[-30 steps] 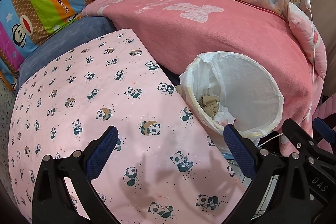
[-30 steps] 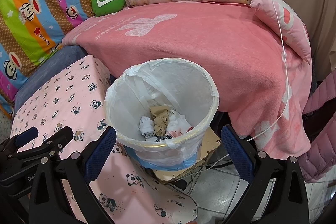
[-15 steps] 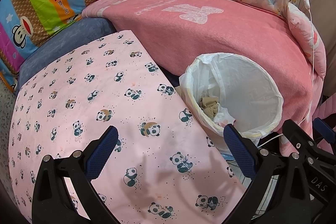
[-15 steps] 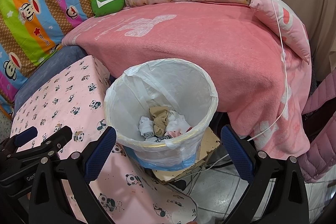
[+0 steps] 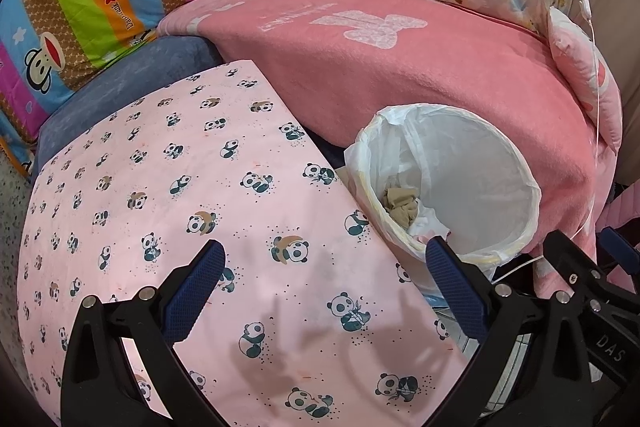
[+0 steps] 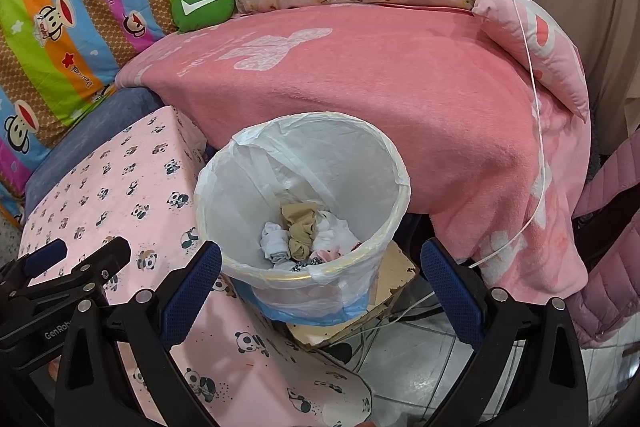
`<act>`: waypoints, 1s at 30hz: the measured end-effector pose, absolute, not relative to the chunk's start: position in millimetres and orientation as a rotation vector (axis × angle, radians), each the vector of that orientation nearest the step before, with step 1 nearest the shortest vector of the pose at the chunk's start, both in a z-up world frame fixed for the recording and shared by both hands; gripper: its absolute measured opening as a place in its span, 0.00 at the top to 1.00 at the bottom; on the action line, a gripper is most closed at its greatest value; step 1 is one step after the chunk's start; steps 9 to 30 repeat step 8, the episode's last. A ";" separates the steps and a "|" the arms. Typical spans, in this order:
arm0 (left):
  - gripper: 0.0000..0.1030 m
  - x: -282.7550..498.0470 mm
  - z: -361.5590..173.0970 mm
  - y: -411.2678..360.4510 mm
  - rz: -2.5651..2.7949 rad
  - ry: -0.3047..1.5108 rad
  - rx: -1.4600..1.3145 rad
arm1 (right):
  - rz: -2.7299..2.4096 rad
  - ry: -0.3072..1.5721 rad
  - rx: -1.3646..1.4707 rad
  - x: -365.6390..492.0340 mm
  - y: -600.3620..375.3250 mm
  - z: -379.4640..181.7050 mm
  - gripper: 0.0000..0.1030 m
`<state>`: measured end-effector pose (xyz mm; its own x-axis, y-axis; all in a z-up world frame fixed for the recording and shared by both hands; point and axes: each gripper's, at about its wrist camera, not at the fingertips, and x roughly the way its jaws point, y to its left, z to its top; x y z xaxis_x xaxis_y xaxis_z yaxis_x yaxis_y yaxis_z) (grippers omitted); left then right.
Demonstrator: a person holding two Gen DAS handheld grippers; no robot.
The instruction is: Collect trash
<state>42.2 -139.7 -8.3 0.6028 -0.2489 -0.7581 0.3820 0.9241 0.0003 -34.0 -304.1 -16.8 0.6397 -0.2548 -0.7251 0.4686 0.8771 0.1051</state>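
A white bin lined with a plastic bag (image 6: 356,147) stands between the panda-print surface and the pink blanket; it also shows in the left wrist view (image 5: 496,151). Crumpled beige and white trash (image 6: 304,235) lies at its bottom, partly seen in the left wrist view (image 5: 400,203). My left gripper (image 5: 324,267) is open and empty above the panda-print cloth (image 5: 180,179), left of the bin. My right gripper (image 6: 320,263) is open and empty, its jaws standing on either side of the bin's near rim.
A pink blanket (image 6: 380,75) covers the sofa behind the bin. A green cushion (image 6: 202,5) and a striped monkey-print cover (image 6: 60,7) lie at the back left. A white cable (image 6: 532,131) hangs on the right. A cardboard piece (image 6: 392,271) sits under the bin on tiled floor.
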 end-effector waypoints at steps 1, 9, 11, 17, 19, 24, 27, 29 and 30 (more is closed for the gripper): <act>0.07 43.1 -8.6 -139.2 -0.361 0.851 0.169 | -0.420 0.773 0.298 -34.2 -304.6 -17.0 0.04; 0.07 43.1 -7.5 -139.0 -0.373 0.843 0.164 | -0.427 0.772 0.301 -37.8 -306.8 -14.4 0.04; 0.07 43.1 -7.5 -139.0 -0.373 0.843 0.164 | -0.427 0.772 0.301 -37.8 -306.8 -14.4 0.04; 0.07 43.1 -7.5 -139.0 -0.373 0.843 0.164 | -0.427 0.772 0.301 -37.8 -306.8 -14.4 0.04; 0.07 43.1 -7.5 -139.0 -0.373 0.843 0.164 | -0.427 0.772 0.301 -37.8 -306.8 -14.4 0.04; 0.07 43.1 -7.5 -139.0 -0.373 0.843 0.164 | -0.427 0.772 0.301 -37.8 -306.8 -14.4 0.04; 0.07 43.1 -7.5 -139.0 -0.373 0.843 0.164 | -0.427 0.772 0.301 -37.8 -306.8 -14.4 0.04; 0.07 43.1 -7.5 -139.0 -0.373 0.843 0.164 | -0.427 0.772 0.301 -37.8 -306.8 -14.4 0.04; 0.07 43.1 -7.5 -139.0 -0.373 0.843 0.164 | -0.427 0.772 0.301 -37.8 -306.8 -14.4 0.04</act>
